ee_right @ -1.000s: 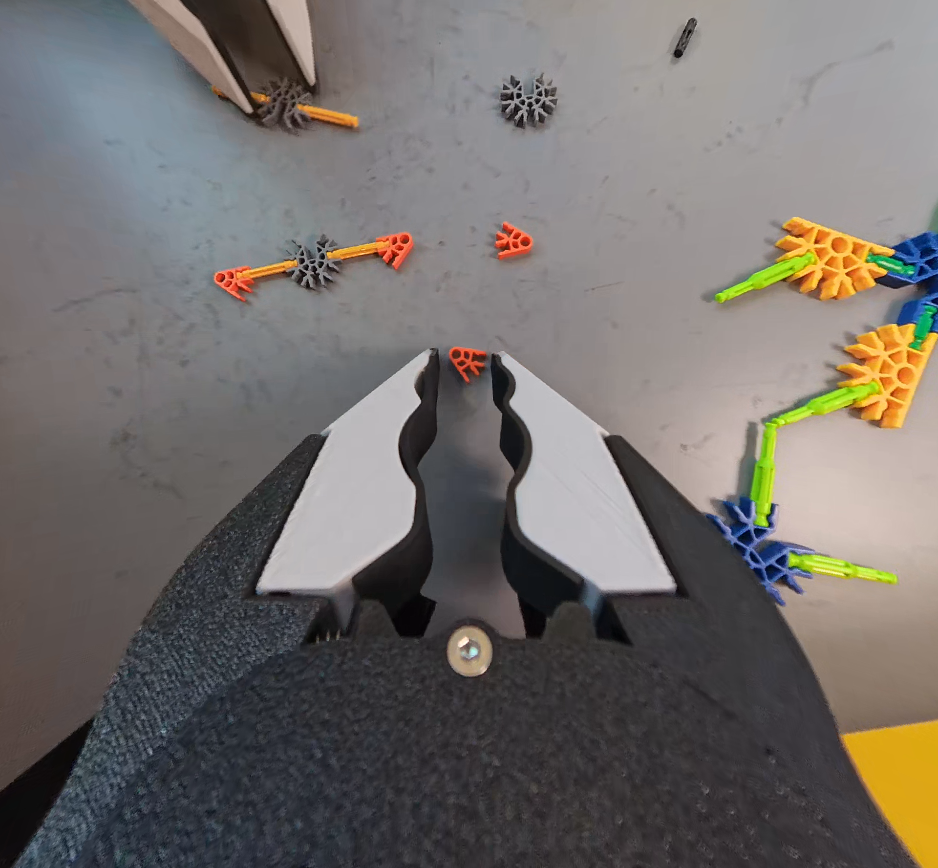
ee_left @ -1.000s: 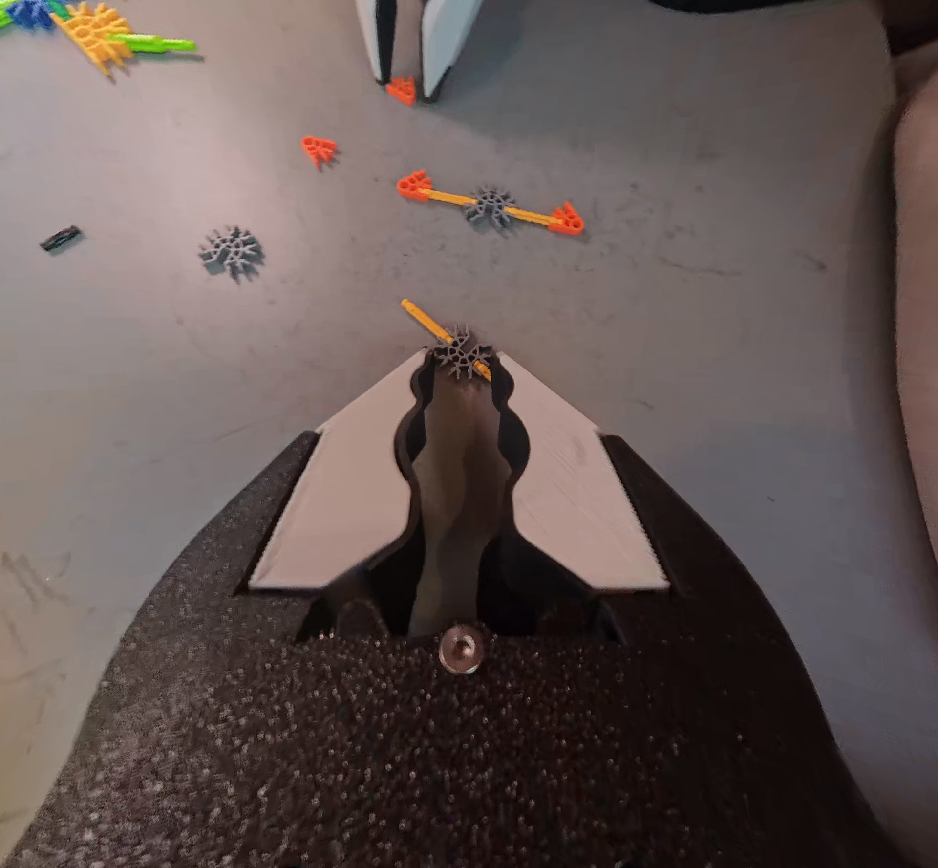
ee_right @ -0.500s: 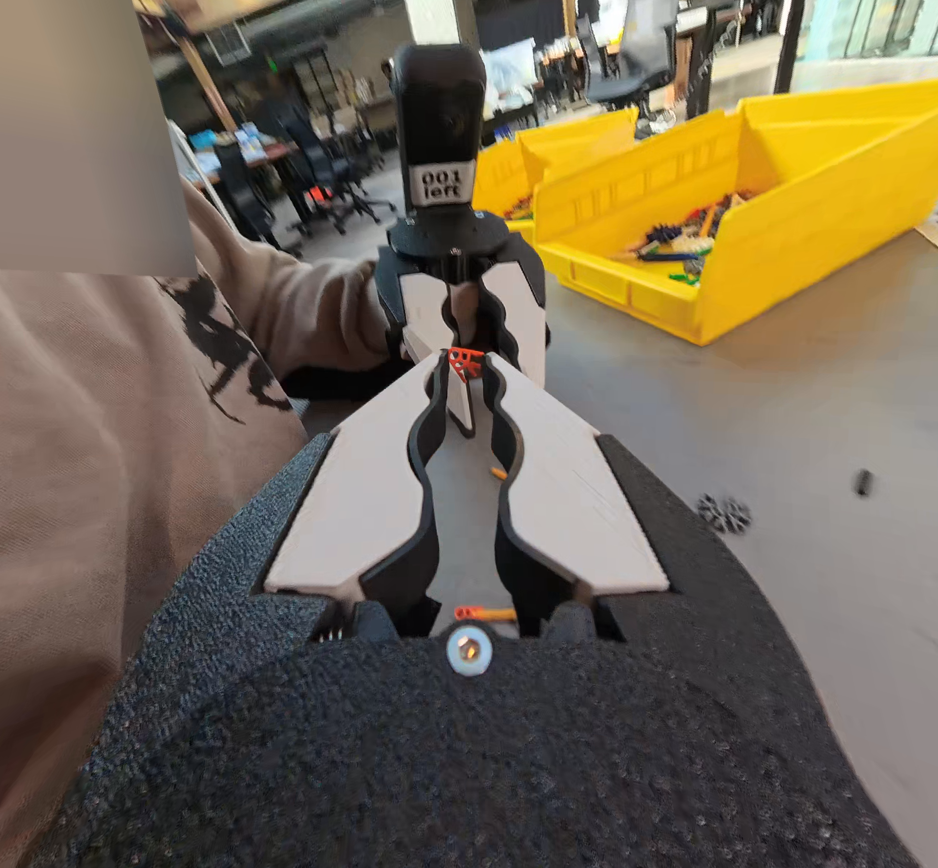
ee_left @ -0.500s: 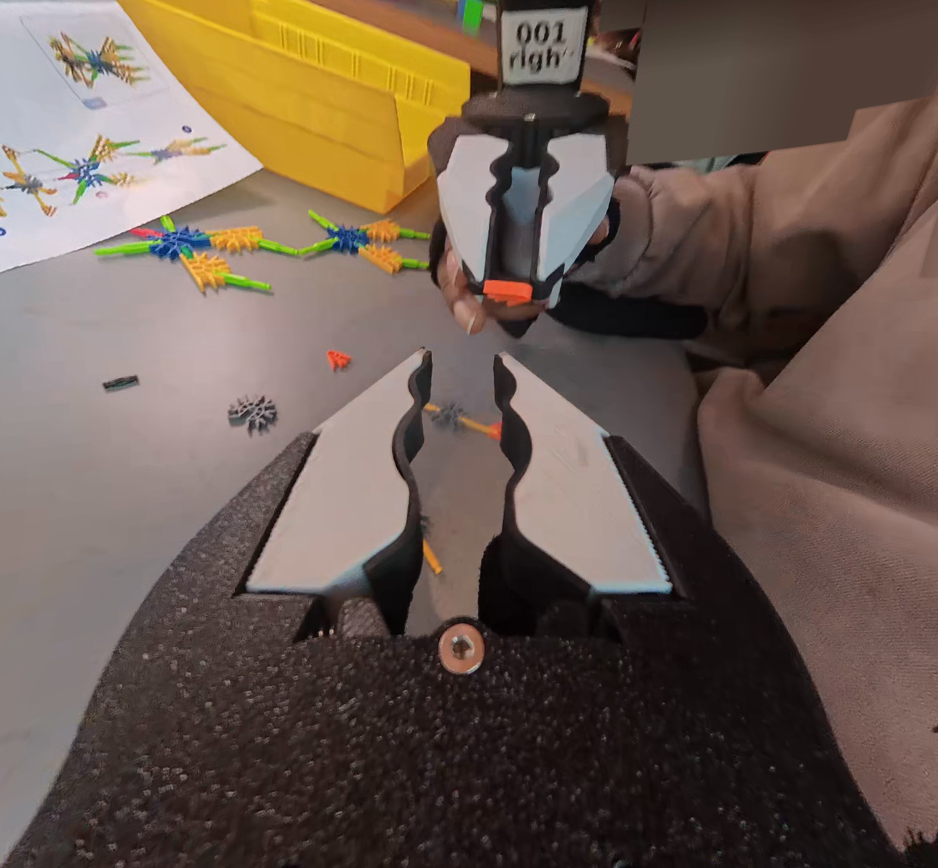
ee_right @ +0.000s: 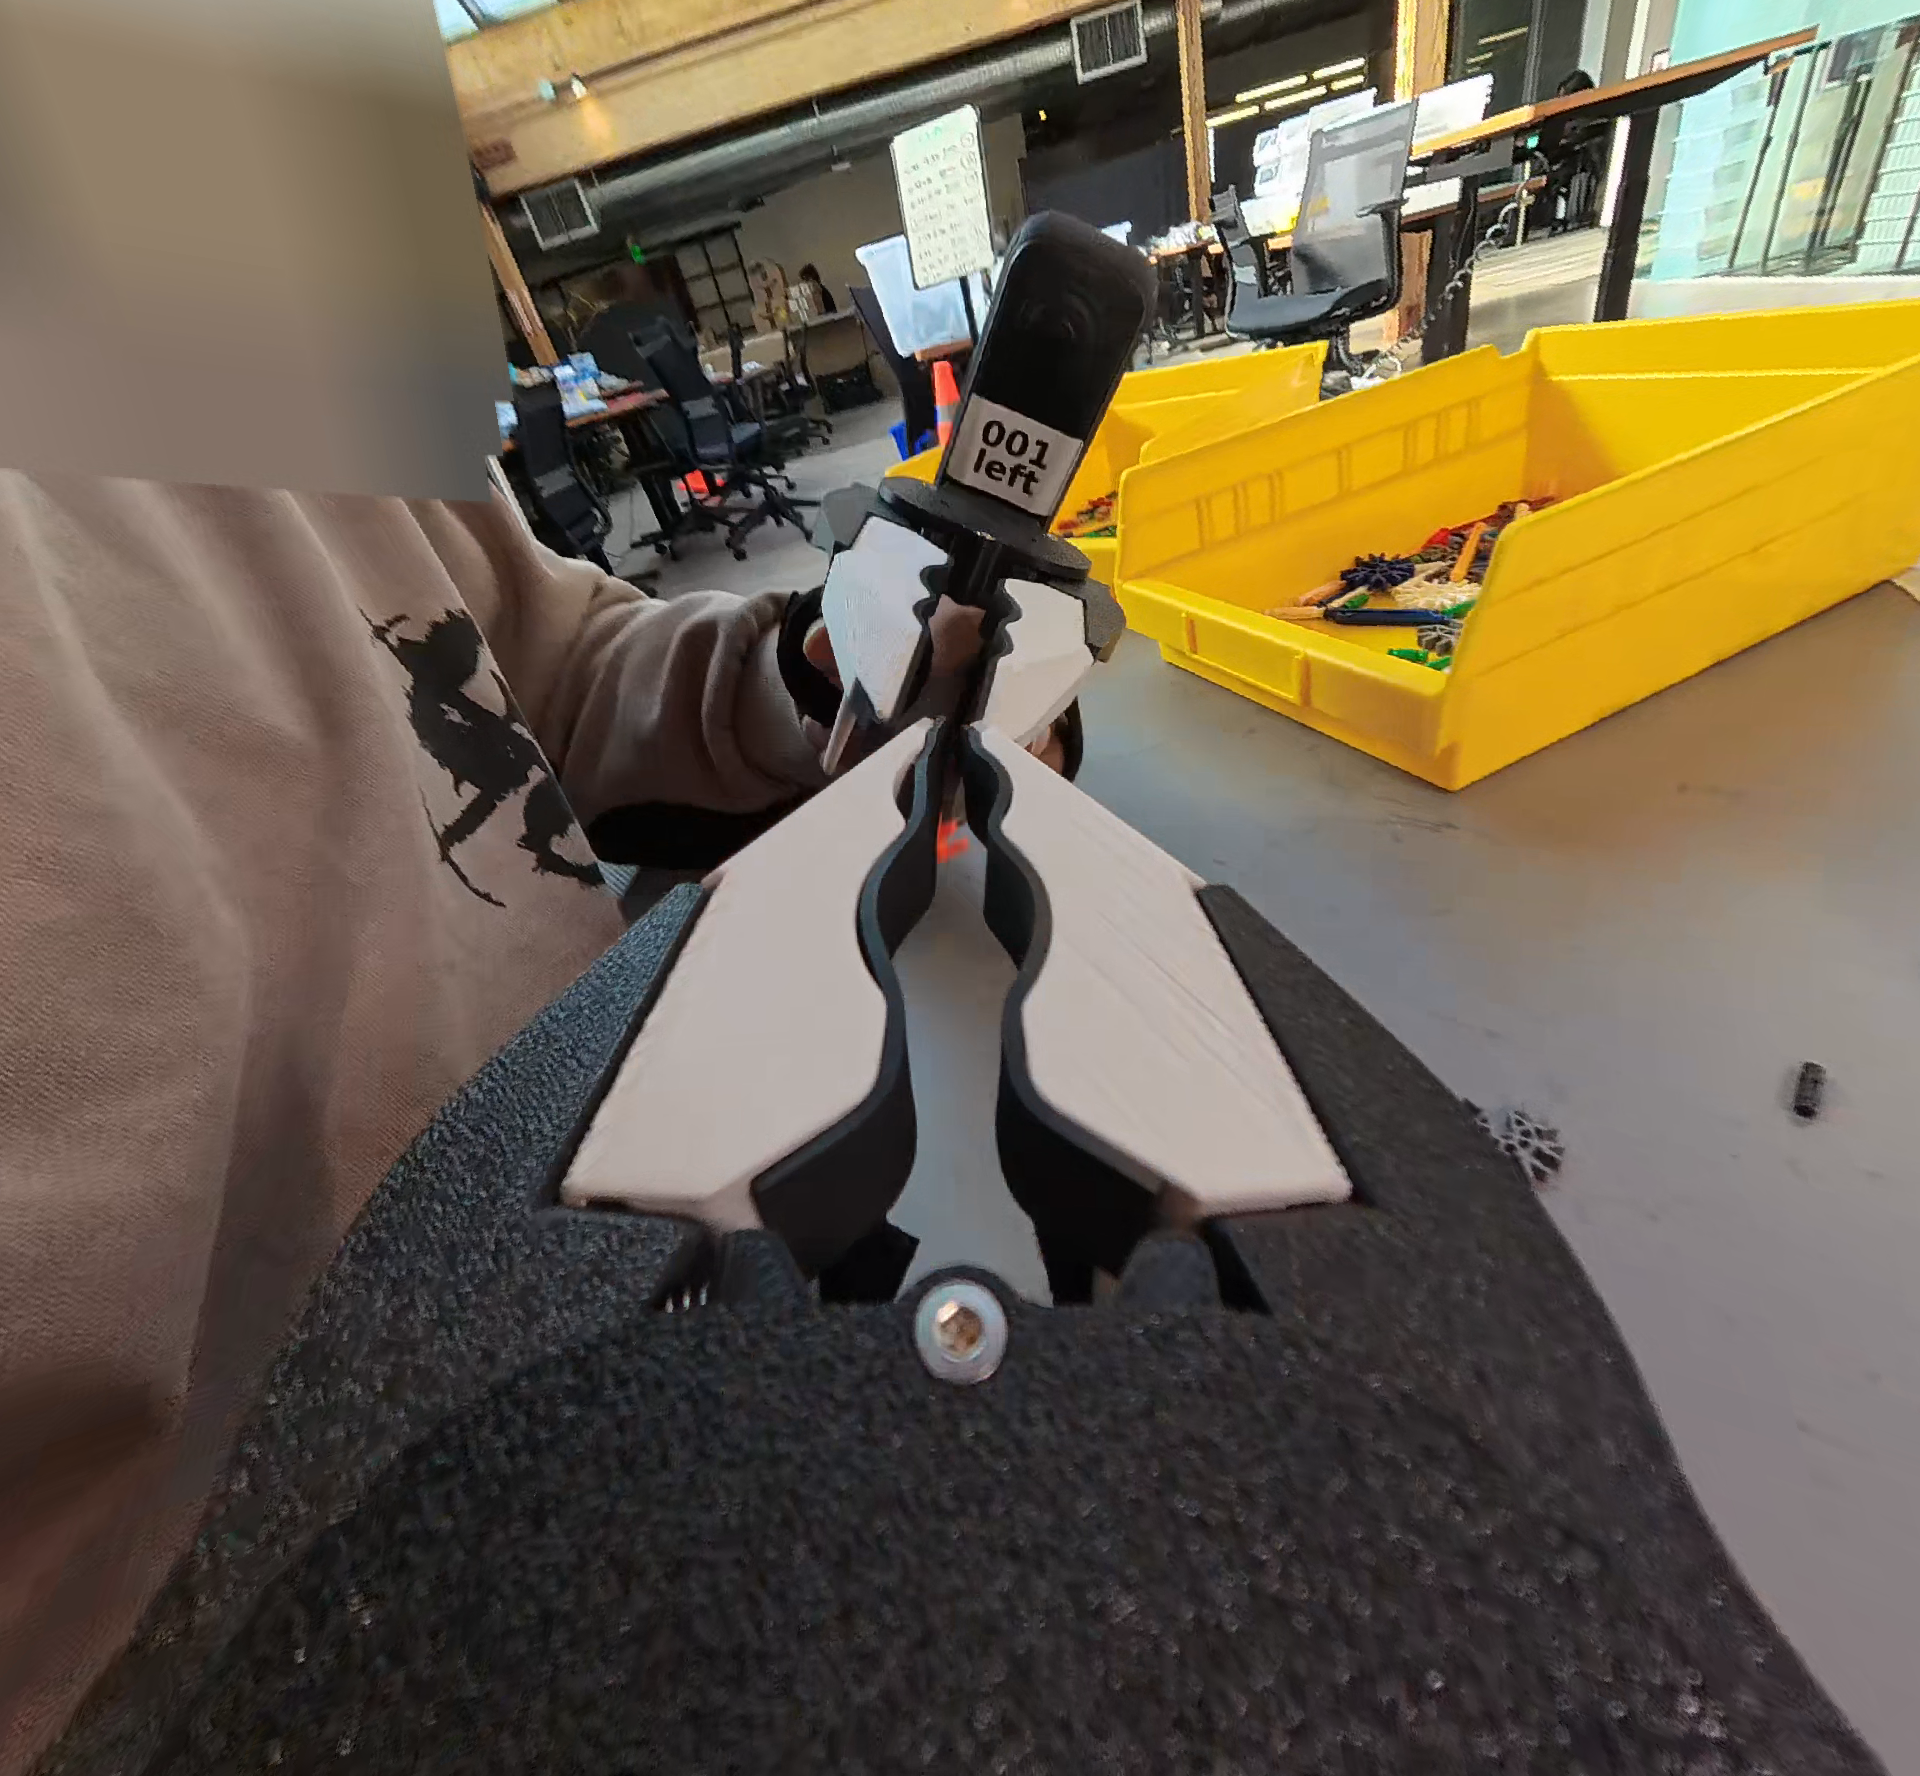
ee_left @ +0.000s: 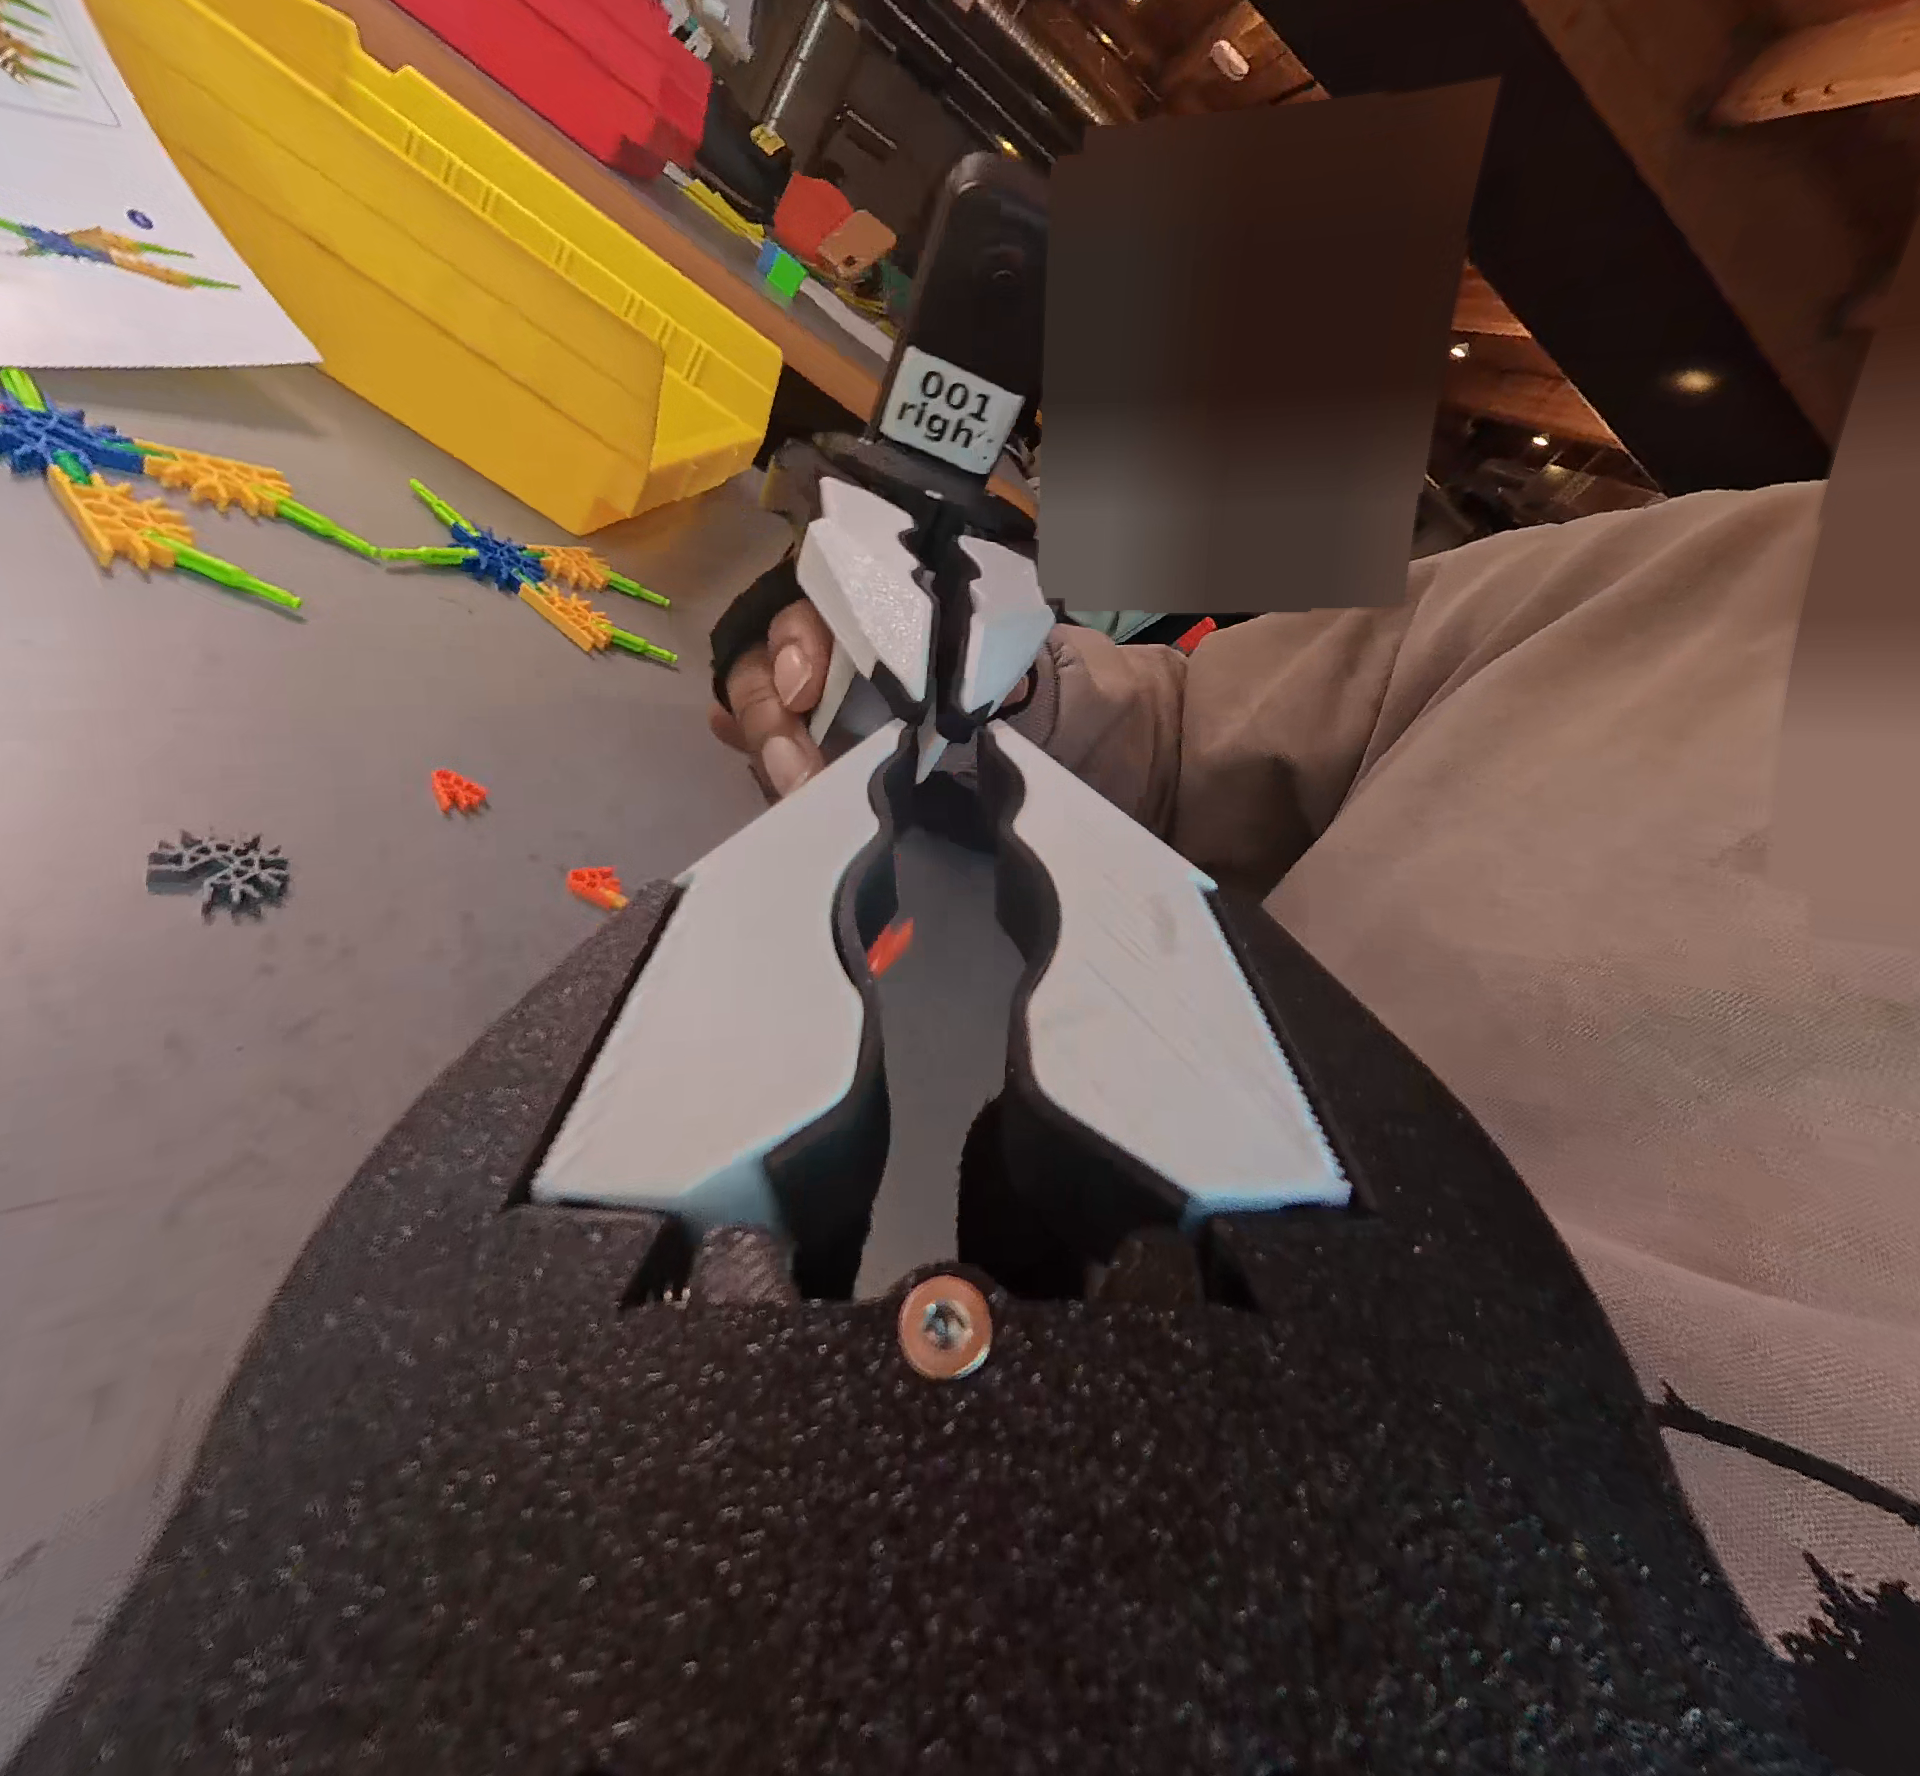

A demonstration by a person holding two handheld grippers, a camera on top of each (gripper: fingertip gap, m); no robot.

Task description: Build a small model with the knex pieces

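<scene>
In the left wrist view my left gripper (ee_left: pixel 940 760) is held above the grey table (ee_left: pixel 312 999), jaws nearly shut. A white fingertip of the right gripper (ee_left: pixel 920 758) pokes into the narrow gap. I see no piece between the left tips. In the right wrist view my right gripper (ee_right: pixel 948 750) is nearly shut, tip to tip with the left gripper's white fingers (ee_right: pixel 873 635). A bit of orange connector (ee_right: pixel 948 838) shows in the gap just behind the right tips. I cannot tell whether it is gripped or lies on the table below.
On the table lie a grey snowflake connector (ee_left: pixel 218 869), a loose orange connector (ee_left: pixel 455 791), an orange-ended rod piece (ee_left: pixel 594 885), coloured assemblies (ee_left: pixel 520 563), a paper sheet (ee_left: pixel 104 292) and a black stub (ee_right: pixel 1808 1090). Yellow bins (ee_left: pixel 436 272) (ee_right: pixel 1558 583) stand behind. A beige sleeve (ee_left: pixel 1455 791) fills the right.
Both grippers have lifted off the table, turned to face each other and met tip to tip. Both jaw gaps are narrower than half a second ago. The orange connector no longer sits at the right tips.
</scene>
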